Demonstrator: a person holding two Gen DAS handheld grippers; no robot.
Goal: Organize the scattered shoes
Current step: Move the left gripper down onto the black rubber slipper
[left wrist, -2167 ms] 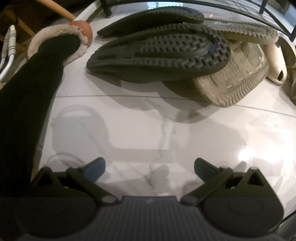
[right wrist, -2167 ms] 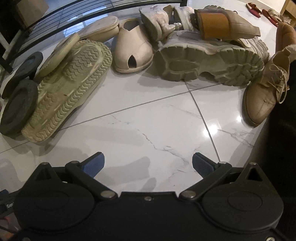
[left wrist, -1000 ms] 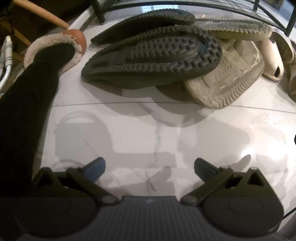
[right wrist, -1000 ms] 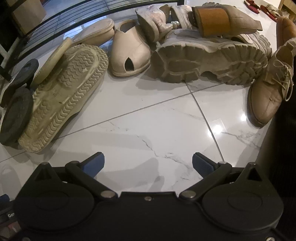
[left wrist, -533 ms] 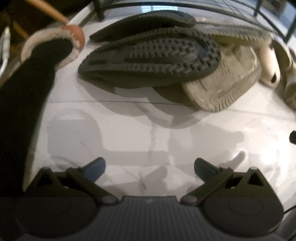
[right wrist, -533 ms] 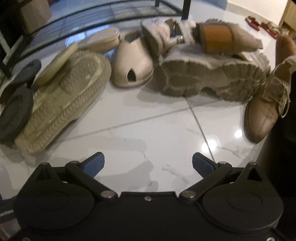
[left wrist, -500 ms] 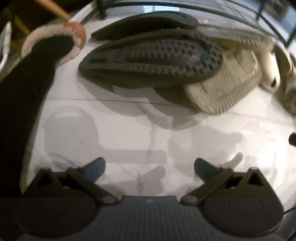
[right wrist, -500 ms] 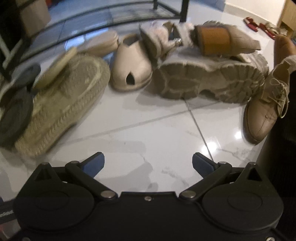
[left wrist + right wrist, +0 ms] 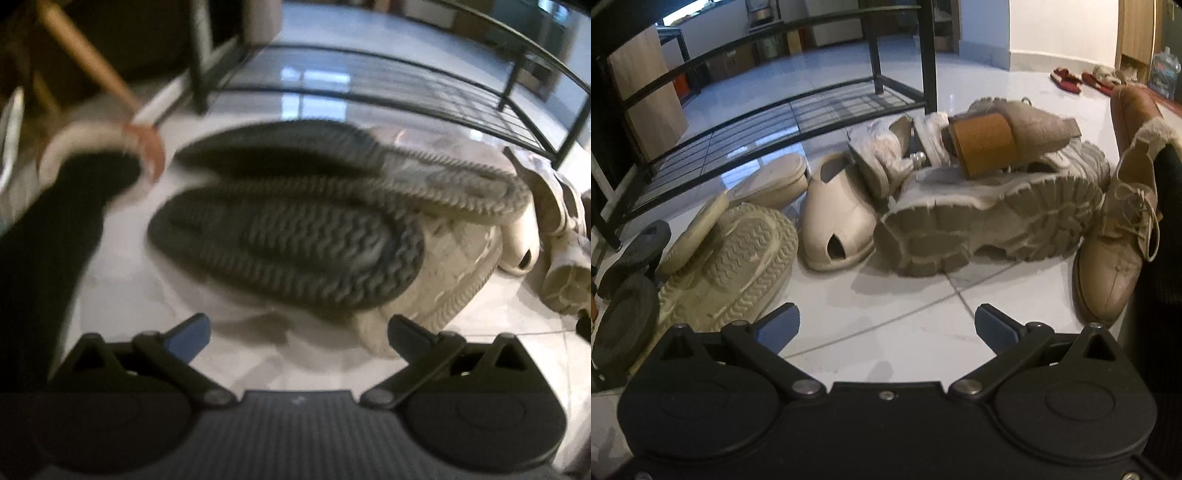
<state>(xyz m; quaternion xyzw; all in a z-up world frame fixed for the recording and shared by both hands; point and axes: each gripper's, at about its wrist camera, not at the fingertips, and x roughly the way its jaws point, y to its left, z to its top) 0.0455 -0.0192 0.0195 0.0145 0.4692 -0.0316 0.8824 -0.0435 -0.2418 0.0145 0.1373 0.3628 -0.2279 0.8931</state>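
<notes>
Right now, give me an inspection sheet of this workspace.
Surface: glossy white marble-look floor tiles.
Job's things: dark ridged-sole shoe overturned across a cream-soled shoe; beige perforated clog upright; chunky lug-sole boot on its side, block-heel boot on top; tan lace-up shoe upright.
Clutter: red slippers far off.
Grippers: left gripper and right gripper, jaws open, empty.
Cables: nothing seen.
Surroundings: empty black metal shoe rack.

Overturned dark shoe (image 9: 288, 243) atop cream sole (image 9: 454, 266); beige clog (image 9: 834, 221) upright.
</notes>
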